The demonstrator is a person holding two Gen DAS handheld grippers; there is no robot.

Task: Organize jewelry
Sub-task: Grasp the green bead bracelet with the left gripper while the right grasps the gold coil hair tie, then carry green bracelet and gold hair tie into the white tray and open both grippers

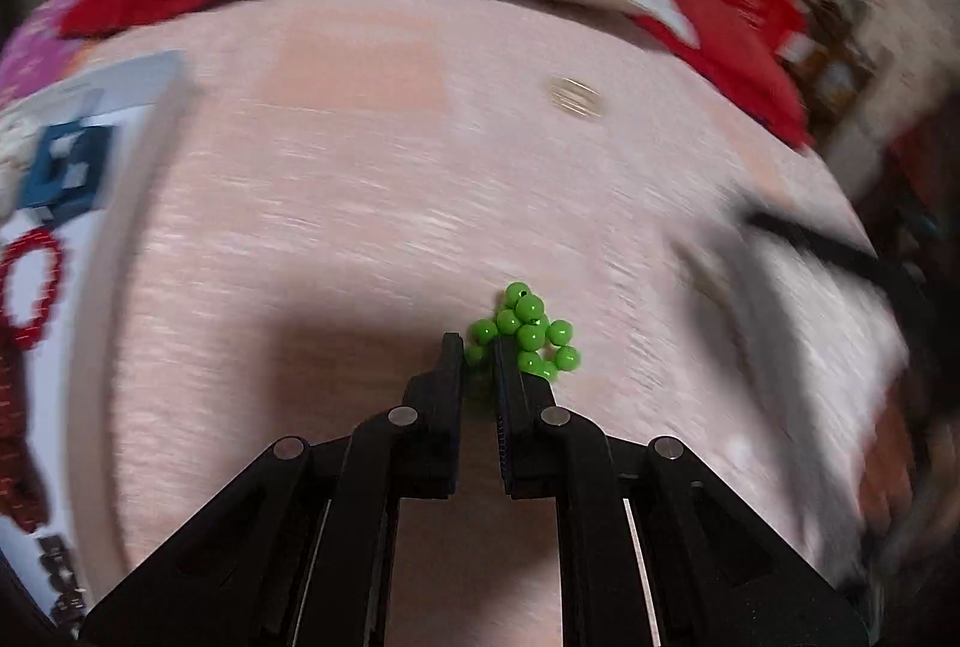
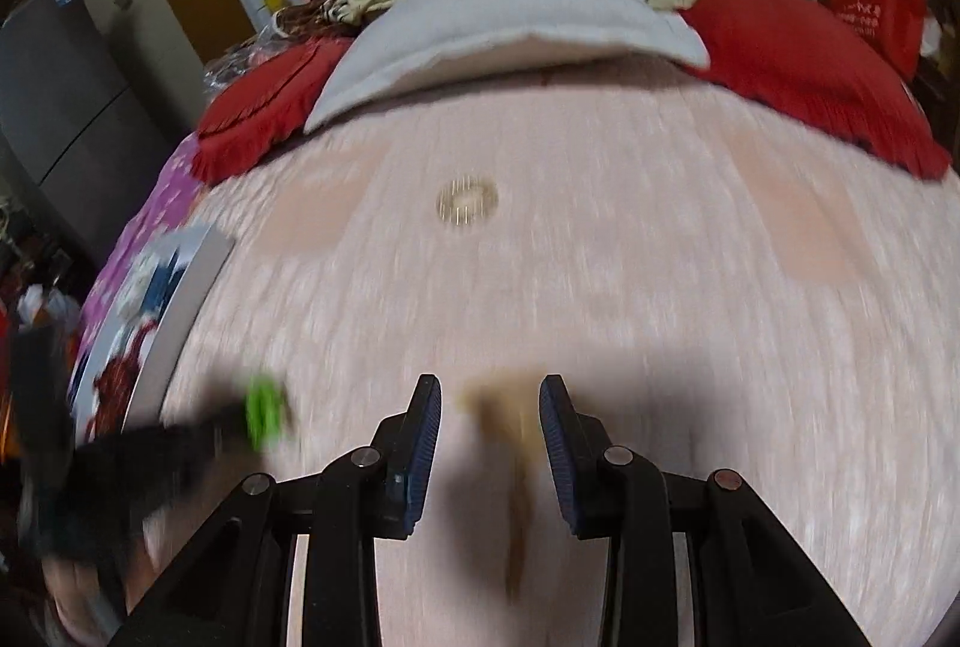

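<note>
**Ana:** Because the green plastic bead bracelet (image 1: 528, 332) would slip off a loose hold, the left gripper (image 1: 478, 347) has its black jaws nearly together on the strand, so the beads bunch in a clump just past the tips, above the pale pink textured bedspread (image 1: 360, 179).

**Ben:** And the white tray (image 1: 162, 107) at the far left of that view?

**Ana:** It already holds a red bead bracelet (image 1: 30, 287) and a small blue box (image 1: 63, 173), so it looks like the collecting place. That would explain carrying the green one clear of the cloth, though the destination is only a judgement.

**Ben:** What about the right gripper (image 2: 491, 395)?

**Ana:** Its blue-padded jaws stand partly open. A brownish-gold blurred piece (image 2: 510, 437) hangs between them, but whether the pads press on it cannot be told; the blur hides any contact.

**Ben:** Anything left on the bed?

**Ana:** A pale gold ring-shaped bangle (image 2: 467, 198) lies flat in the far middle of the bedspread, well apart from both grippers, near the white pillow (image 2: 498, 23). It probably waits its turn for the tray.
</note>
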